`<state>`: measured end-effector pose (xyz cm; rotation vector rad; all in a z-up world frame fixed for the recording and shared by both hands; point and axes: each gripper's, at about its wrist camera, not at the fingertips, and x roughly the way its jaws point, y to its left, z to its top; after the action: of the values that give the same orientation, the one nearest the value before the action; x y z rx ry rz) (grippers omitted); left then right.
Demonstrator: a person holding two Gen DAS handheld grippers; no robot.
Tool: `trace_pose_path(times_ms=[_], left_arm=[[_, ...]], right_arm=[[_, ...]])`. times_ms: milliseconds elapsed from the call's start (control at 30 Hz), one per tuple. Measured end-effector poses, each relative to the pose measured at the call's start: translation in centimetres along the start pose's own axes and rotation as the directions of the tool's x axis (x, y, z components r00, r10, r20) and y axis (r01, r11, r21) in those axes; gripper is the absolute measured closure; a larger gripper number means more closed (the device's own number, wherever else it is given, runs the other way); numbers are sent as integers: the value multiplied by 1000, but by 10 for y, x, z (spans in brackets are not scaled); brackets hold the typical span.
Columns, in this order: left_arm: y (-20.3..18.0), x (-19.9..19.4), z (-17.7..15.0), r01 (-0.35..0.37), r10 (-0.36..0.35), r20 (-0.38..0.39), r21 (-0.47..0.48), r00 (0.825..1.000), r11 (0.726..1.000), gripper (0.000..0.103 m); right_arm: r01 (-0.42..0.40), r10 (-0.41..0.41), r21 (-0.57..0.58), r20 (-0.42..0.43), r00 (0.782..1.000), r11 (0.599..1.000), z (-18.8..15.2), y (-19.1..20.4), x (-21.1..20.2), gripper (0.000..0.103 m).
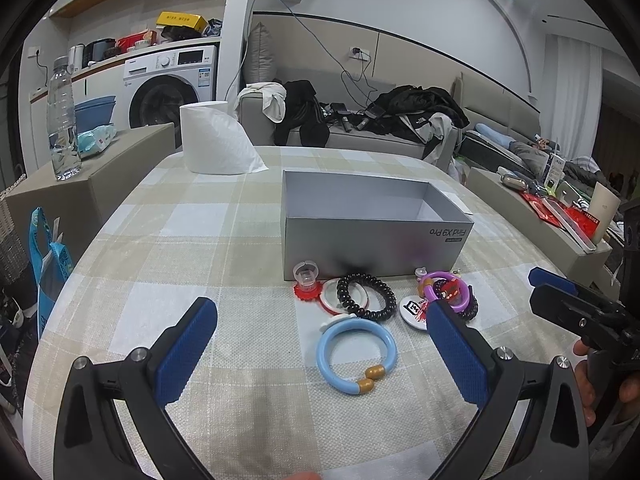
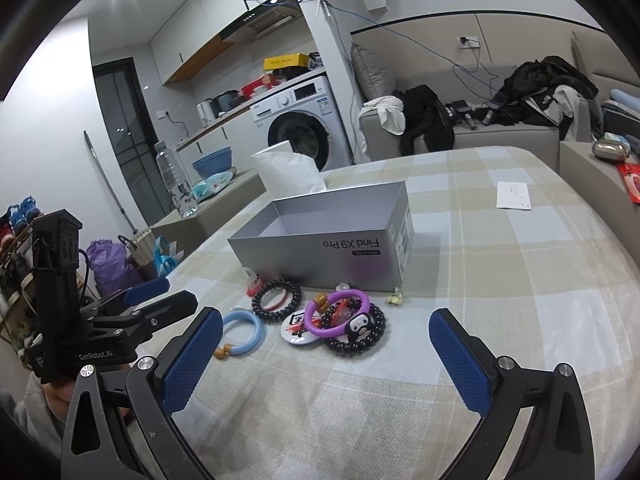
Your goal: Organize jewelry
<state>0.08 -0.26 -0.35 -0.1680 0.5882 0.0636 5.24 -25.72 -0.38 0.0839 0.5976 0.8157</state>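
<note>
Left gripper (image 1: pixel 320 344): fingers spread wide, empty, over the blue ring (image 1: pixel 356 354).
Right gripper (image 2: pixel 326 348): likewise spread, empty.
Jewelry: heaped at the box's (image 1: pixel 372 240) 6 o'clock side.
Right view only: tiny charm (image 2: pixel 395 297) and white card (image 2: pixel 514 196).
Left view only: red-based ring (image 1: pixel 305 280).

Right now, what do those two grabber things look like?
Both grippers, left and right, have black plastic frames with silver screws and two fingers faced with bumpy blue pads. The right wrist view shows white "GenRobot.AI" lettering on the left gripper's body.
</note>
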Motion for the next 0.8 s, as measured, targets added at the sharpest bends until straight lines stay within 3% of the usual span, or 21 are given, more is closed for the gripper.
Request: trace_pose_path(times_ms=[367,667,733,800], left_arm=[[-3,3,2,-8,8,-18,3,1000,1000,1],[-1,8,6,-24,25,-62,15,998,1000,1],[0,11,6,-23,24,-74,21,997,1000,1],[0,15,6,-18,21,-94,28,995,999,1]], right_arm=[[39,-42,-38,-59,997,998,3,6,9,0],[61,-61,-5,-152,986,998,13,0,27,0],[56,-55,-4,-188,981,998,14,-2,33,3],[52,-52,-4,-207,977,999,15,-3,37,14]])
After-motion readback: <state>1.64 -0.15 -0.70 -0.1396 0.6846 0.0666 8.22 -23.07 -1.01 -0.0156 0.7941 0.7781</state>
